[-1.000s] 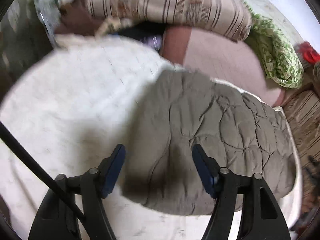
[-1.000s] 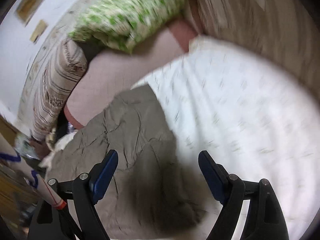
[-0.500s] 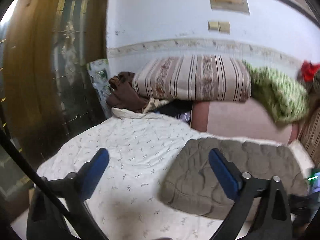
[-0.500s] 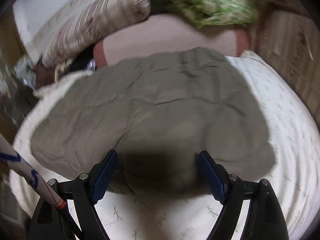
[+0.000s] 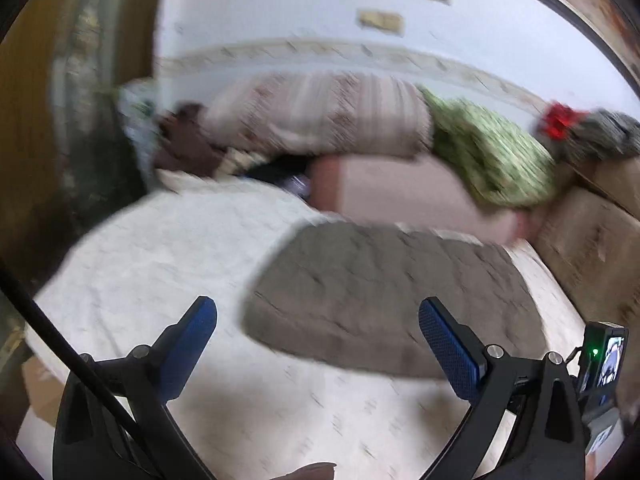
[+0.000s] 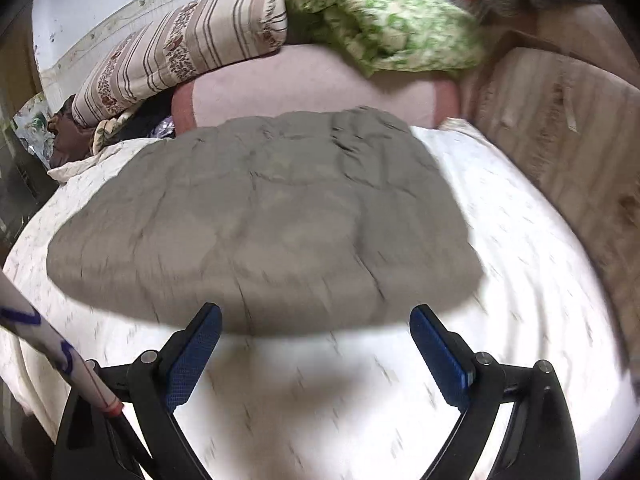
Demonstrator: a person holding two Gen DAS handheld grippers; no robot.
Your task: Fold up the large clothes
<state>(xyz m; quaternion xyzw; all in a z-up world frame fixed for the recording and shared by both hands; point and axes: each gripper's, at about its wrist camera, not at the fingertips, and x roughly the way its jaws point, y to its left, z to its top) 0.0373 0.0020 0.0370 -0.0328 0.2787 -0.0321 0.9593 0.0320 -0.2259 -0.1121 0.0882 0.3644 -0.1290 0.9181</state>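
Note:
A grey quilted garment (image 5: 384, 292) lies folded into a thick pad on the white patterned bed sheet (image 5: 168, 248). In the right wrist view it (image 6: 264, 224) fills the middle of the bed. My left gripper (image 5: 318, 322) is open and empty, held back from the garment's near edge. My right gripper (image 6: 316, 326) is open and empty, just short of the garment's near edge, above the sheet (image 6: 520, 248).
A striped pillow (image 6: 180, 52) and a green floral blanket (image 6: 384, 24) lie on a pink cushion (image 6: 312, 84) at the bed's head. A brown sofa (image 6: 560, 128) stands at the right. Dark clothes (image 5: 184, 144) and a wooden door (image 5: 72, 80) are at the left.
Both grippers have pulled back from over the garment and tilted up, so the whole folded garment and the wall behind now show. Both stayed open.

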